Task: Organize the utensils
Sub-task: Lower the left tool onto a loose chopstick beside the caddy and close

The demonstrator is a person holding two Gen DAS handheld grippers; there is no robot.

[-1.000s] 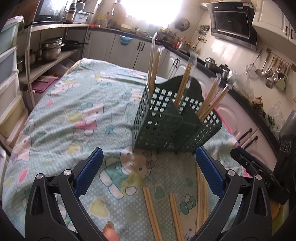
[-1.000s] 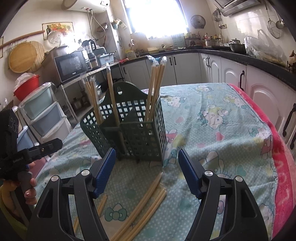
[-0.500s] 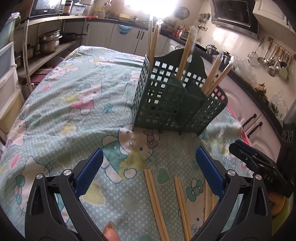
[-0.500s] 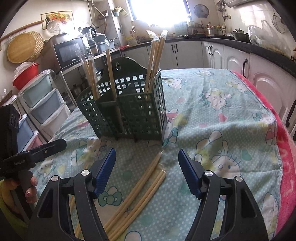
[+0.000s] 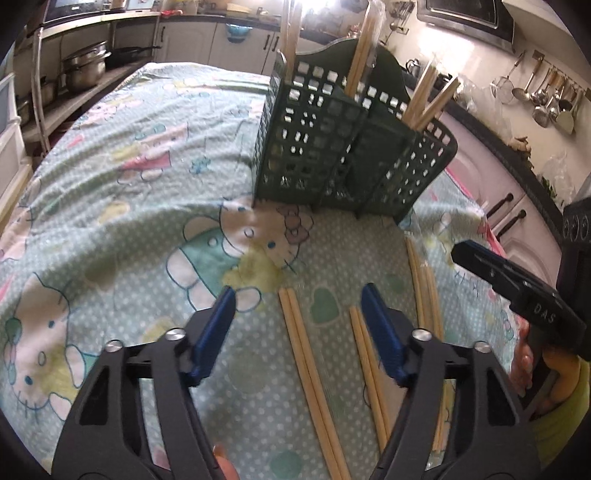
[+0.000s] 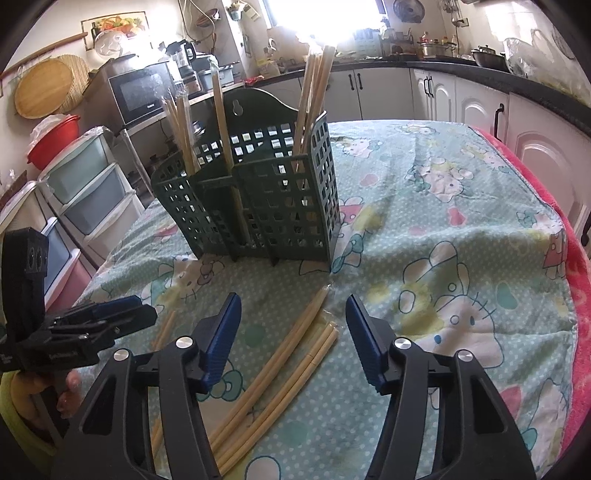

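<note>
Chopsticks [image 6: 291,354] on tablecloth [image 6: 461,221], before holder [image 6: 258,206], more chopsticks inside

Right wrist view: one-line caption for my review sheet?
Right gripper, jaws closing but still open, above loose chopsticks before the green holder.

A kitchen surrounds a table covered by a pale green cartoon-cat tablecloth [image 6: 461,206] with a red edge. A bright window [image 6: 325,18] at the far wall washes out the view and throws glare across the room. White cabinets [image 6: 436,96] with dark handles run under a black countertop [image 6: 498,75]. A microwave [image 6: 142,96] sits on a shelf, with stacked plastic drawers [image 6: 88,195] and a red basin [image 6: 55,136] beside it. Round woven boards [image 6: 44,88] hang on the wall. In the left view, steel pots [image 5: 83,68] rest on an open shelf and ladles [image 5: 546,99] hang along the tiled wall under a range hood [image 5: 465,14].
</note>
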